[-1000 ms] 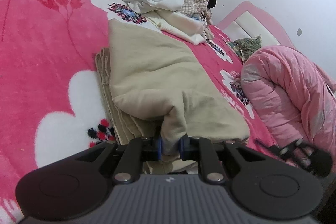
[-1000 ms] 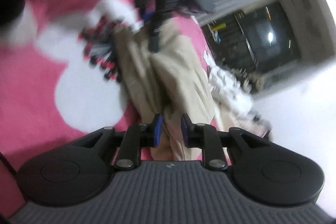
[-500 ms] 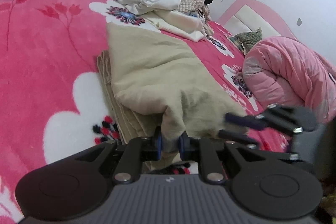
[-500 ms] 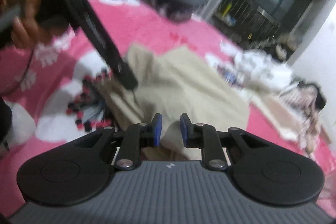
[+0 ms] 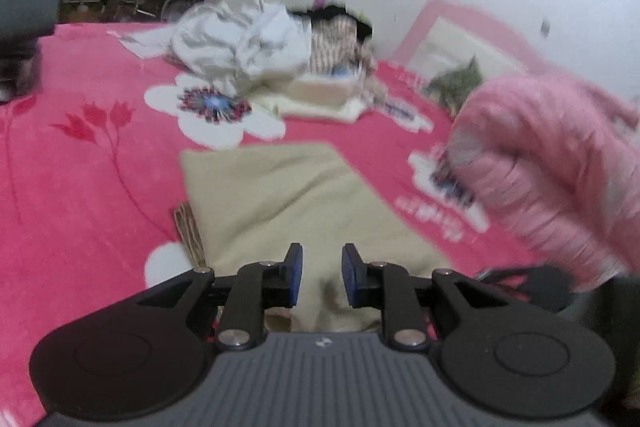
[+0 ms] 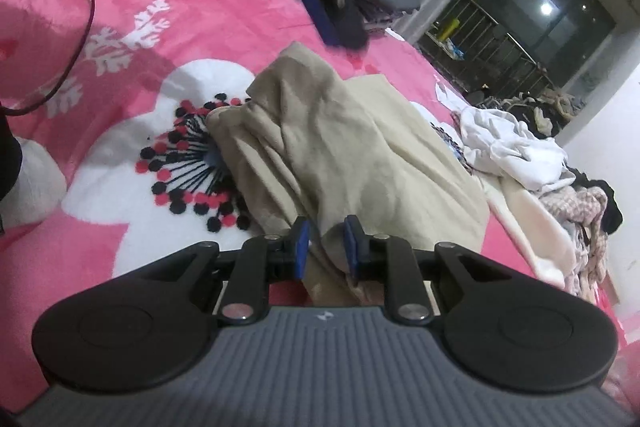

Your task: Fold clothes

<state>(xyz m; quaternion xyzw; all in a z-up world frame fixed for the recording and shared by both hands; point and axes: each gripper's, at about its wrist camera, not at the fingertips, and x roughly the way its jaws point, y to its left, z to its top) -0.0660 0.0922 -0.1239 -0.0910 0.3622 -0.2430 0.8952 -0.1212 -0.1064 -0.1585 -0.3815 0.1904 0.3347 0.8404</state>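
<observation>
Beige garment [image 6: 344, 155], folded, lies at 12 o'clock on pink floral blanket [image 5: 80, 167]. Soft, light, limp; grip doubled edges. Left gripper [image 5: 322, 277] just released, jaws apart. Right gripper [image 6: 326, 243] clamps a fold.

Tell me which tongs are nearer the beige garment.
Right. The right tongs sit on the beige garment with a fold between their pads; the left tongs have just opened and hang above it, empty.

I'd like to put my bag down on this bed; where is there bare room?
Bare pink blanket lies left of the folded beige garment, up to the white flower print. It is crowded beyond: a clothes pile at the far side, and a pink quilt on the right.
</observation>
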